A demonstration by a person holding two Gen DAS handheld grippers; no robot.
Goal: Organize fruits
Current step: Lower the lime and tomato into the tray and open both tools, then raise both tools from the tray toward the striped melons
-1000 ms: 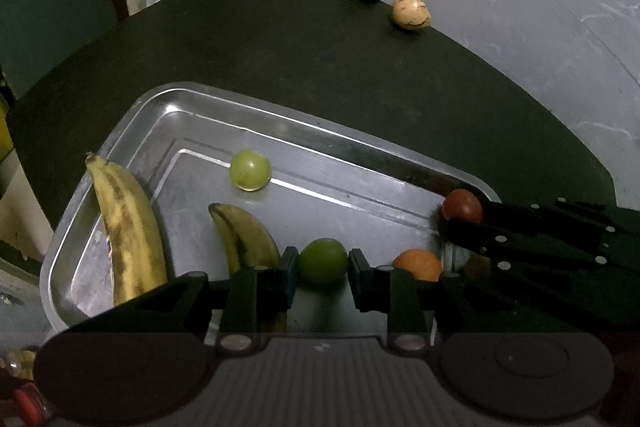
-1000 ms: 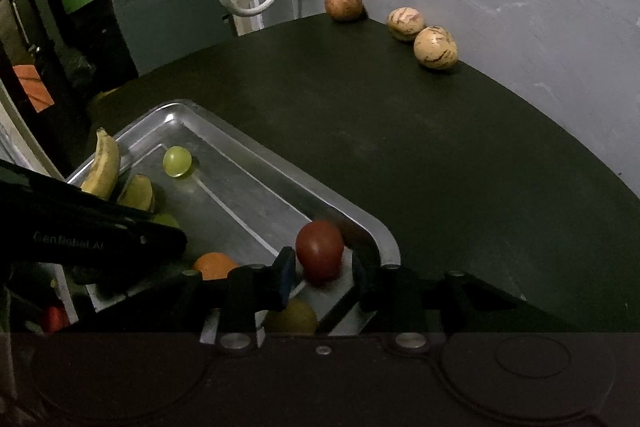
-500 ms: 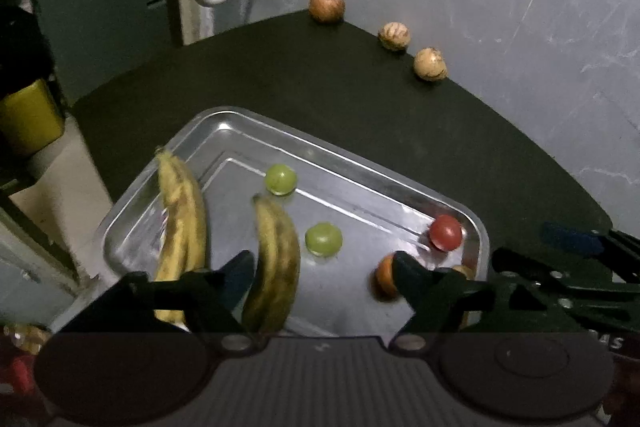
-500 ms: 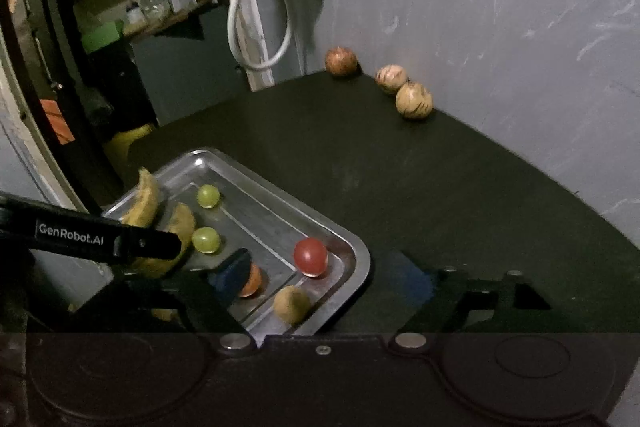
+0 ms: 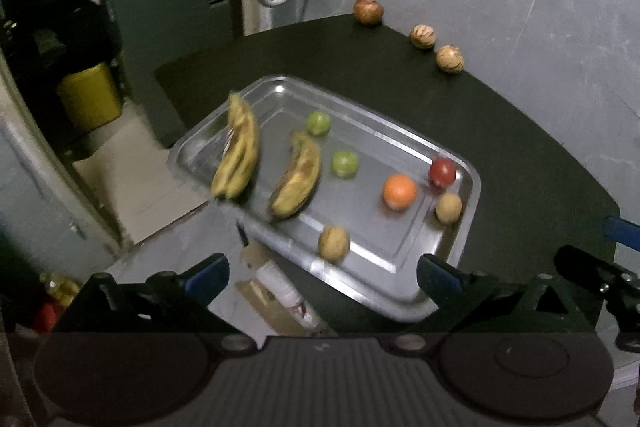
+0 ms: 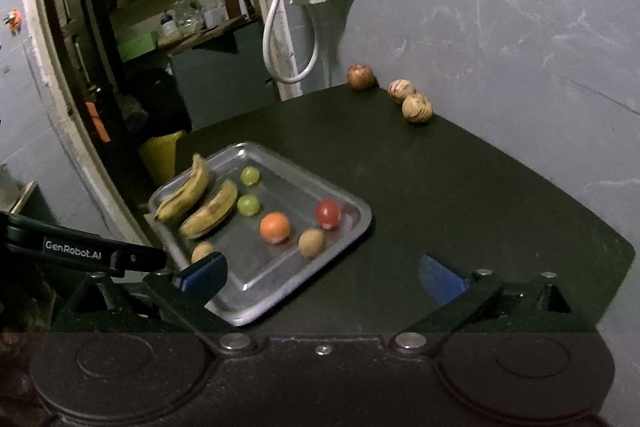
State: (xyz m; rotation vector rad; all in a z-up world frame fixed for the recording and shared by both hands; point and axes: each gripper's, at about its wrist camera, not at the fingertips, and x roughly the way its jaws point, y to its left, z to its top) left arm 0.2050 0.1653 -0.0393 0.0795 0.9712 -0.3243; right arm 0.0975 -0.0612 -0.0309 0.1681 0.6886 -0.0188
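- Now I hold both tools above the near edge of the table (image 6: 460, 195), and each one has its fingers wide apart with nothing between them: the left gripper (image 5: 322, 277) and the right gripper (image 6: 322, 273).
- Most fruit lies in the metal tray (image 6: 352, 239): two bananas (image 6: 188, 193), two green fruits (image 6: 248, 205), an orange (image 6: 275, 227), a red fruit (image 6: 328, 213) and two brown ones (image 6: 311, 242).
- Three round fruits (image 6: 417, 108) sit well apart, at the far edge by the wall; I judge they come next.
- To do it well, I would reach over the tray, not through it, and close gently, because round fruit rolls.
- A white hose (image 6: 288, 39) hangs beside the farthest fruit and could catch the fingers.
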